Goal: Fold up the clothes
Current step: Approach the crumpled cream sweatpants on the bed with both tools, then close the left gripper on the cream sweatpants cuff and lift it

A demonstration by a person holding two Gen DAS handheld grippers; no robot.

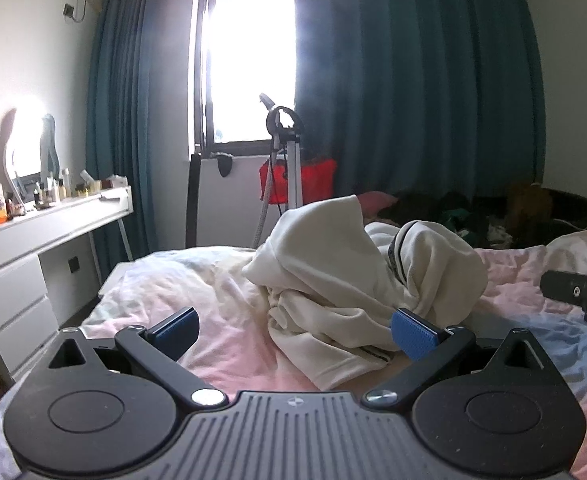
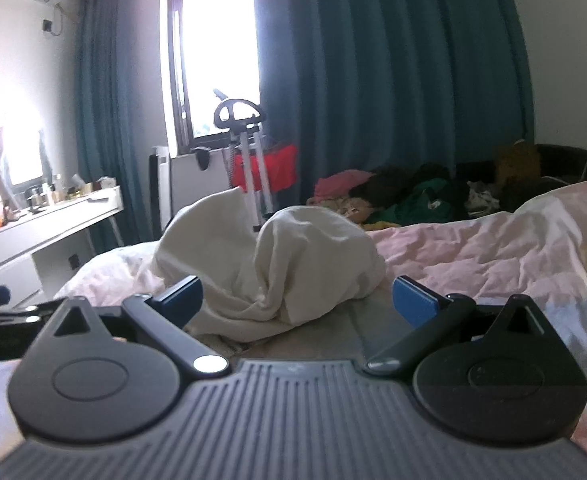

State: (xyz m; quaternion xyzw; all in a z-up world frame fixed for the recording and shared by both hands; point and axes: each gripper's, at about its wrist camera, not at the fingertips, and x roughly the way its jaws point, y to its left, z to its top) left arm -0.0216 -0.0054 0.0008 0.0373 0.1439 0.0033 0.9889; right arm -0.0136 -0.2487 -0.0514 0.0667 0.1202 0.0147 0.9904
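Clothes: 2 tongs, left gripper (image 1: 295,330) and right gripper (image 2: 297,296), stand spread, grasping nothing, just near of a cream garment (image 1: 357,264) crumpled on the pink bed (image 1: 229,344). For good folding, pinch 1 clear hem, not the bunch.

No readable text, label or number anywhere — neither wrist view shows any legible writing.

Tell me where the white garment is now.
The white garment lies crumpled on the pink bed cover, just ahead of both open grippers, centre in both views.
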